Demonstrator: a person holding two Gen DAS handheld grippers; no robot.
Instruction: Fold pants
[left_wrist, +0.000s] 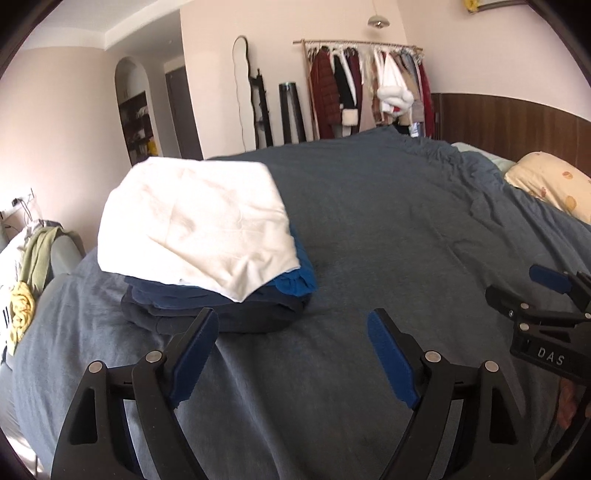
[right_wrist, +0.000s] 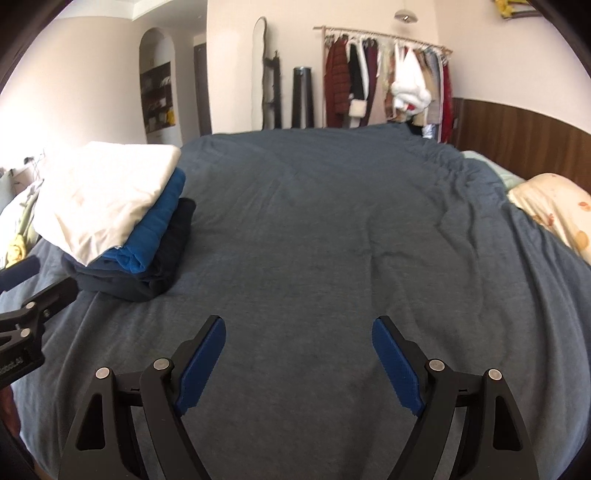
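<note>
A grey-blue bed cover (right_wrist: 332, 221) spreads across the bed. Toward its left side sits a stack of folded pants (left_wrist: 218, 295), white pair (left_wrist: 192, 225) on top, blue and navy beneath. The left hand-held gripper (left_wrist: 291, 354) and right hand-held gripper (right_wrist: 299, 358) hover released over bare cover, grasping nothing.

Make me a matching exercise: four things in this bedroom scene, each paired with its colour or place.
Things:
1. top garment of the folded stack
2. bedspread
3. pillow
4. clothes rack

Descriptions:
A. grey-blue
B. against the far wall
C. white
D. pale yellow with orange spots

Pairs: 1-C, 2-A, 3-D, 4-B
</note>
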